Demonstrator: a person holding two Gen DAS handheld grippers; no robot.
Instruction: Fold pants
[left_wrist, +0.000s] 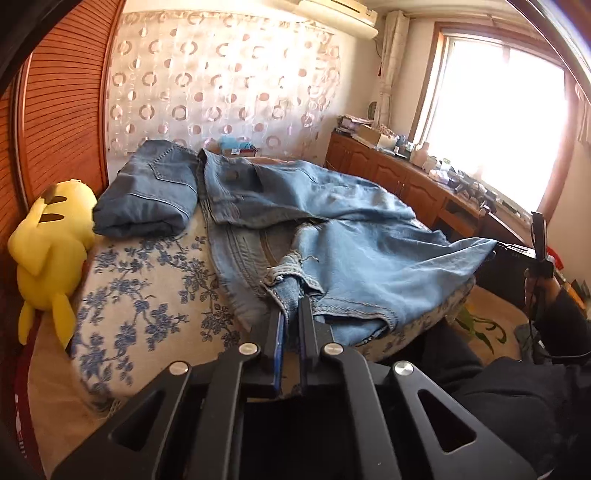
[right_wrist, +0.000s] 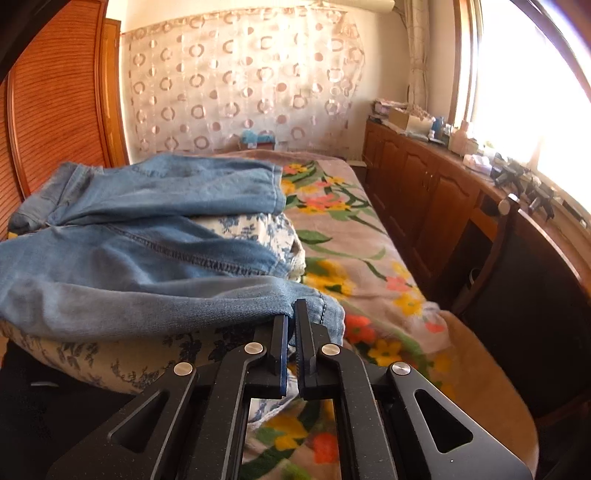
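The light blue jeans (left_wrist: 332, 221) lie spread out and wrinkly across a cushion with blue flowers on it. The waist end is on the far side. One leg reaches out to the right, and its end hangs a little past the cushion edge. Part of the cloth is bunched up at the near edge. The hems (right_wrist: 310, 306) show thick stitching. The jeans look faded and are not folded neatly yet.
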